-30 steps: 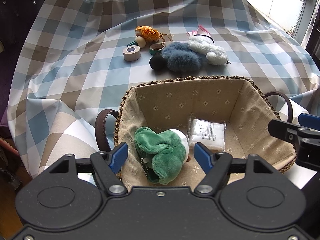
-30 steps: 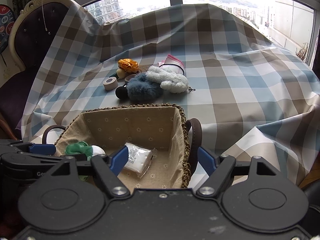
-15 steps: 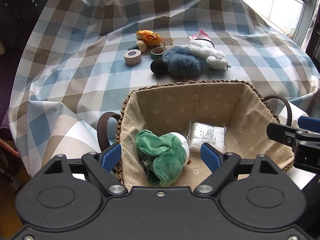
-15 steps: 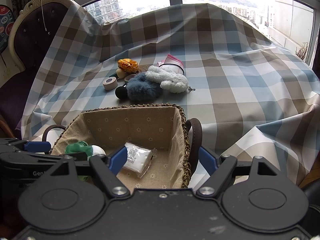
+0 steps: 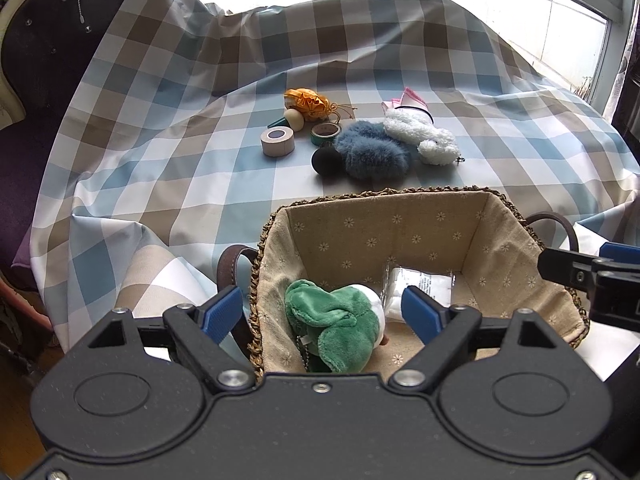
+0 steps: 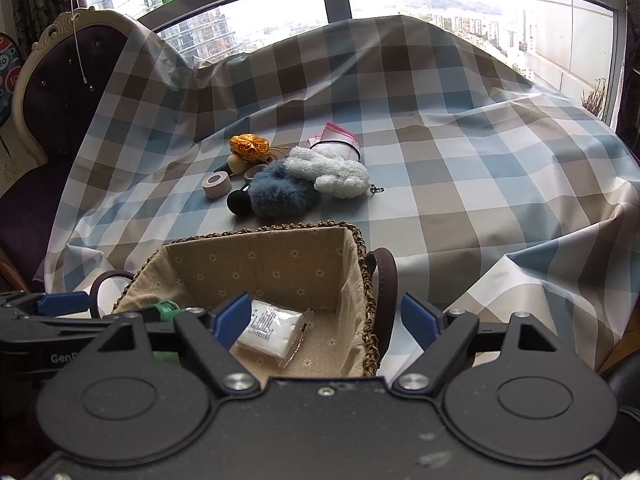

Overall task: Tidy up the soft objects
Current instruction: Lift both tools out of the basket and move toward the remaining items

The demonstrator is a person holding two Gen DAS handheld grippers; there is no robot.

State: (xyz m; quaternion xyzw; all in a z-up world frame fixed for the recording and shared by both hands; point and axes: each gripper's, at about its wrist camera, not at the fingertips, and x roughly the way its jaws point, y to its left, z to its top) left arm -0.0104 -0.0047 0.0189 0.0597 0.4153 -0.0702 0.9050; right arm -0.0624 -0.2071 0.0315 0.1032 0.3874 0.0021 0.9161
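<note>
Step in hand, as I read it: drop-off just done, both grippers over the basket [image 5: 472, 196] w/ nothing held. Left gripper [image 5: 322, 312] stood released, jaws wide apart; the frog toy [image 5: 332, 320] lay between them but neither pad pressed on it. It sat on the liner at the basket's near-left corner. Right gripper [image 6: 328, 318] was opening, jaws astride the basket's right rim; the packet [image 6: 272, 330] lay just beside its left pad, untouched, on the basket floor by the right wall.

Still out on the cloth [image 5: 160, 160], past the basket's far rim near the table's middle: blue puff [image 5: 372, 156], white plush [image 5: 424, 136] touching it, black ball [image 5: 326, 160], orange pouch [image 5: 308, 104]. Tape rolls [image 5: 278, 142] there too, prob. not soft, so likely stay.

Next move, judged: lift clear of the rim, reach over the far wall to the blue puff or white plush. They touch, so the pinch must take one w/o dragging the other. Fluffy, compressible: close well in.

Vs a sec earlier: left jaws were narrower round the frog, then spread; right jaws widened as well. Left view tipped up a bit, showing more of the far cloth. Frog, packet and the pile were unmoved.
</note>
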